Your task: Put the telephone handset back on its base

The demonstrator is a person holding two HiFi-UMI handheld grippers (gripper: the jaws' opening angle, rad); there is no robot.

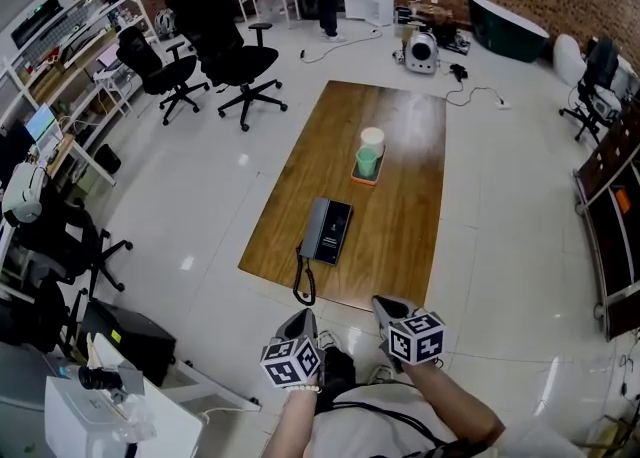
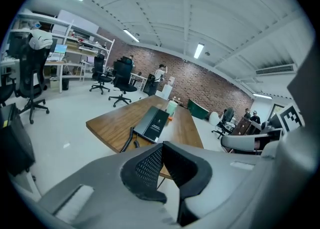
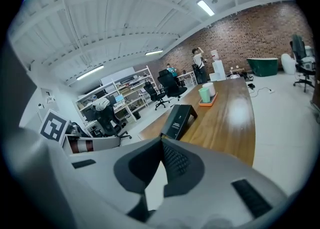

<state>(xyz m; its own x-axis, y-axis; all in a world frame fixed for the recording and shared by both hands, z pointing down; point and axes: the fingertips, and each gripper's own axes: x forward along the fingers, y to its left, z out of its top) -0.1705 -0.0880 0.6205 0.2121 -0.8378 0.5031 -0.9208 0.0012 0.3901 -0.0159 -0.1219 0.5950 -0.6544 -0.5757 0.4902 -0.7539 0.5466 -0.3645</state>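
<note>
A dark grey telephone (image 1: 327, 230) lies on the wooden table (image 1: 400, 196) near its front left corner. Its handset seems to lie along the base's left side, though I cannot tell for sure. The coiled cord (image 1: 304, 281) hangs over the table's front edge. Short of that edge and close to the person's body, my left gripper (image 1: 303, 324) and right gripper (image 1: 385, 308) are both shut with nothing in them. The phone (image 2: 152, 123) shows ahead of the closed jaws in the left gripper view. In the right gripper view the phone (image 3: 180, 120) also lies ahead.
A green cup (image 1: 368, 160) and a white cup (image 1: 372, 137) stand on an orange tray (image 1: 364, 179) mid-table. Black office chairs (image 1: 235, 61) stand to the left beyond the table. Shelves line the left wall, and people stand at the back.
</note>
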